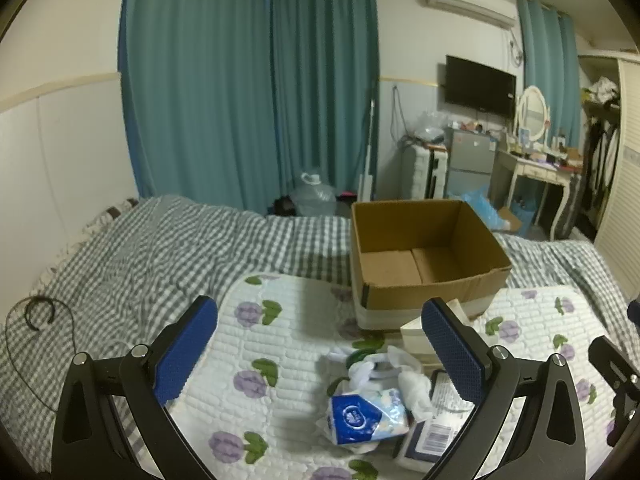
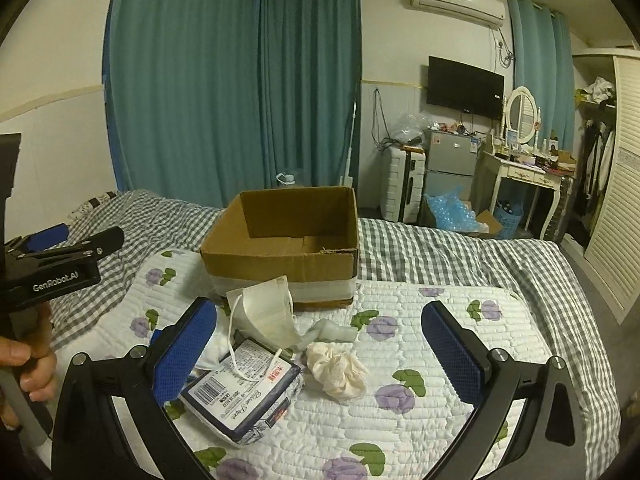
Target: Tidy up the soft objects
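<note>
Your left gripper [image 1: 318, 352] hangs over the near part of a quilted flowered mat [image 1: 280, 336] on a bed, fingers spread wide and holding nothing. Your right gripper [image 2: 318, 354] hovers just to its right, also spread wide and empty.

Nearest you, the soft things lie in a loose heap on the mat. A blue tissue packet [image 1: 358, 418] sits between the left gripper's fingers, low in that view, tilted, its long side running left to right. Touching it on the right is a dark-edged wrapped tissue pack [image 2: 242, 394], its long side running from near left to far right; it lies just inside the right gripper's left finger. A white face mask [image 2: 266, 312] rests partly over that pack's far end, its ear loop trailing across the label. To the right, well between the right gripper's fingers, lies a crumpled cream cloth [image 2: 338, 368], bunched with no clear long side. The right gripper looks nearer to the cloth, the left to the blue packet.

Farther off, touching the mat's far edge, stands an open cardboard box [image 2: 280, 264], empty inside.
</note>
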`<state>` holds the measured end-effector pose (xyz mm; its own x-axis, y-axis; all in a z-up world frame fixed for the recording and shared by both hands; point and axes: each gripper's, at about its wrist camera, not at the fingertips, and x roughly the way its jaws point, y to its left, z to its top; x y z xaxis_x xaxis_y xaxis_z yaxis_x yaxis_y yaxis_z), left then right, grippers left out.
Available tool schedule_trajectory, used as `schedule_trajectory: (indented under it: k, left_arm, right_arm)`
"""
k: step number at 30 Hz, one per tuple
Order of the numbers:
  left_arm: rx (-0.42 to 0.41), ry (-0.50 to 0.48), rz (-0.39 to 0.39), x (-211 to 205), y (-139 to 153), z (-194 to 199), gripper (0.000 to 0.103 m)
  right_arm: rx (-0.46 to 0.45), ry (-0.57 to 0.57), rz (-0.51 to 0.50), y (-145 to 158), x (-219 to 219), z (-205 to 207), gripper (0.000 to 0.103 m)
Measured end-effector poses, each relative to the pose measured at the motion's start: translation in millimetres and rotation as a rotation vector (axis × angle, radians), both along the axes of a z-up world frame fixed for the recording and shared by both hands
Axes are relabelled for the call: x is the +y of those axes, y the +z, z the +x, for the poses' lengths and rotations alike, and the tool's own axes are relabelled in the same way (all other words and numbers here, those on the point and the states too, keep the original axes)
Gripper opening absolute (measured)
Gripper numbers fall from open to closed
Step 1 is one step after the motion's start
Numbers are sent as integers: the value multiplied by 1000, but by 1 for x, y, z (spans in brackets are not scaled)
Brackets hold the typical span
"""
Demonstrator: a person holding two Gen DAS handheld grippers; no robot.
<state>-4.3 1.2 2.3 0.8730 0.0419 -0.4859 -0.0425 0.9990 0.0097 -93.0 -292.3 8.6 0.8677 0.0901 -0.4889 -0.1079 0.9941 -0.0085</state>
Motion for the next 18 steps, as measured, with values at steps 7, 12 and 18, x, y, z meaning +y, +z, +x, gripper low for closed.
schedule_trajectory:
  k: [7,12,18]
  left_arm:
    - [10,-17,0,0,-1,0,103]
    - [10,-11,0,0,0,0,103]
    - [11,8,14,0,-3,4,103]
  right_arm:
    - [-12,23,-2,2,3,-2,103]
    - [-24,51,0,4,3,-2,103]
    - [-41,79,-1,5,1,1,103]
